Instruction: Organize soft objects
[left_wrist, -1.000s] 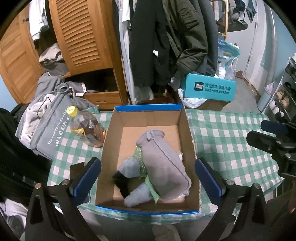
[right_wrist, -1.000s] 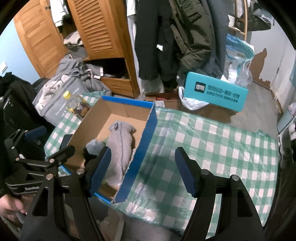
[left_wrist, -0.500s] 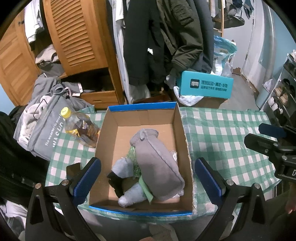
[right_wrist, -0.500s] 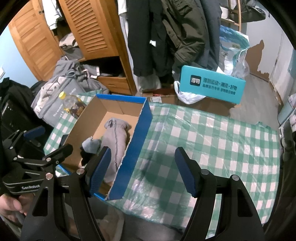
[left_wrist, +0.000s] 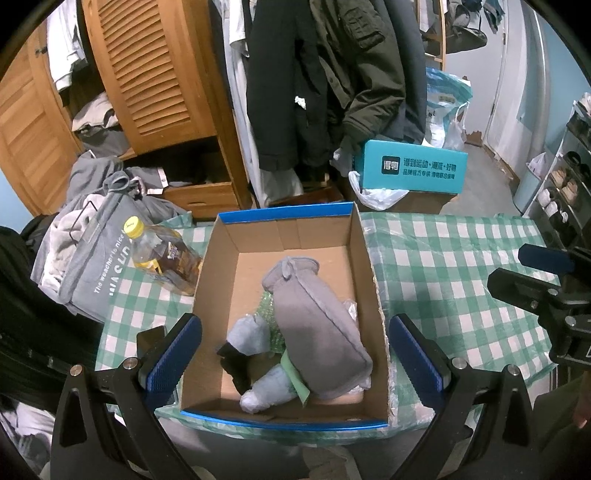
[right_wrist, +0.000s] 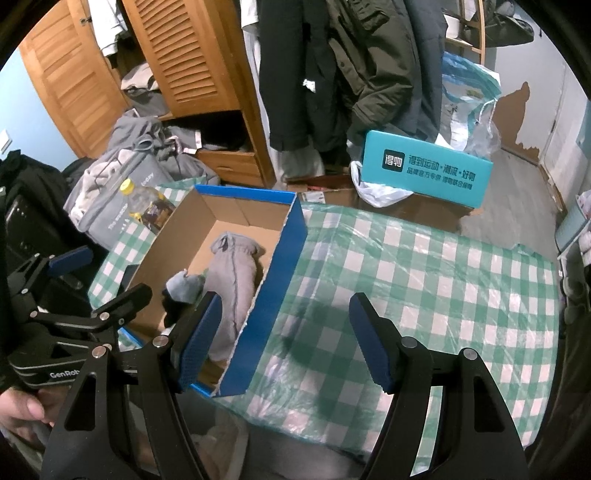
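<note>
A table covered with a green and white checked cloth (left_wrist: 461, 266) is seen from above through two gripper cameras. On its left part stands an open cardboard box (left_wrist: 221, 295) with blue outer walls and a blue rim. Inside the box, soft things are gathered toward the near right: a large grey fabric pouch (left_wrist: 317, 321) lies lengthwise, its tied end pointing to the far wall. Just left of it are a small pale blue rolled piece (left_wrist: 249, 334), a black piece (left_wrist: 234, 365) and some green bubble wrap (left_wrist: 267, 314), all touching one another. A second pale blue roll (left_wrist: 267, 391) lies at the near end, partly under the pouch.

The left gripper (left_wrist: 293, 352) is held over the near end of the box, its blue-padded jaws spread wide on either side of the box, with nothing gripped. The right gripper (right_wrist: 284, 343) is held over the box's right wall and the bare cloth beside it, its jaws likewise wide apart and empty.

A bottle with a yellow cap (left_wrist: 162, 254) lies on the cloth just left of the box. A grey bag of clothes (left_wrist: 92, 266) is seen at the table's left edge. Beyond the table, a teal box (left_wrist: 412, 171), hanging dark coats (left_wrist: 325, 81) and a wooden louvred wardrobe (left_wrist: 147, 74) are visible.
</note>
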